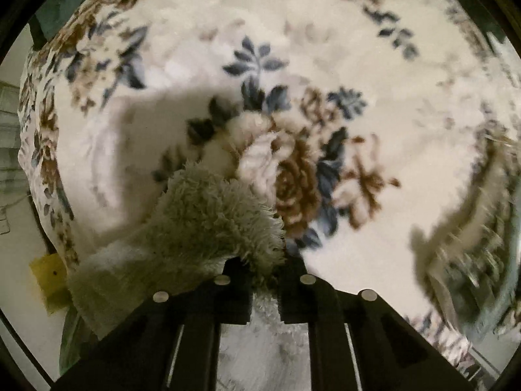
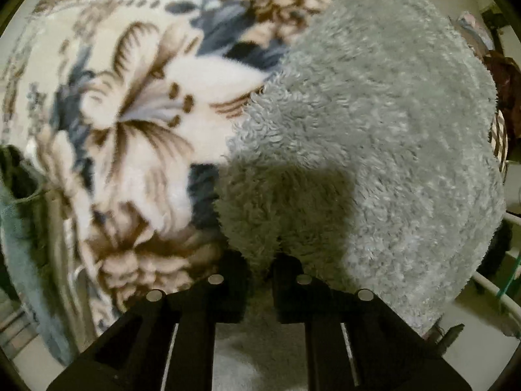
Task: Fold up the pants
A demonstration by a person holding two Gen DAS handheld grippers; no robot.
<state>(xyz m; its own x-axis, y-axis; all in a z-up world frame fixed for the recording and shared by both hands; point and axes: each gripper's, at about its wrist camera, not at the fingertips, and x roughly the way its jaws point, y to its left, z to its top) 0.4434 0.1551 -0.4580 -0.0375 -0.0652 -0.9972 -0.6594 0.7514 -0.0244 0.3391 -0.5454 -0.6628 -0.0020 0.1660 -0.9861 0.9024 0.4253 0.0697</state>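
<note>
Matte black left hand-held gripper [image 1: 265,268] and right hand-held gripper [image 2: 260,265], each with round silver studs

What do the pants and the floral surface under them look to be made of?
Pants: pale grey-green fleece or sherpa, judging by its shaggy, curly pile. Floral blanket: likely plush printed fabric, with short soft nap and blurred flower edges. Both matte.

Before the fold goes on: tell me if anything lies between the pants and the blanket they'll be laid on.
Nothing visible. Both the left gripper and the right gripper are already shut on the fluffy grey-green pants, and the floral blanket ahead shows only its own pattern. The right edge of the left view is blurred.
</note>
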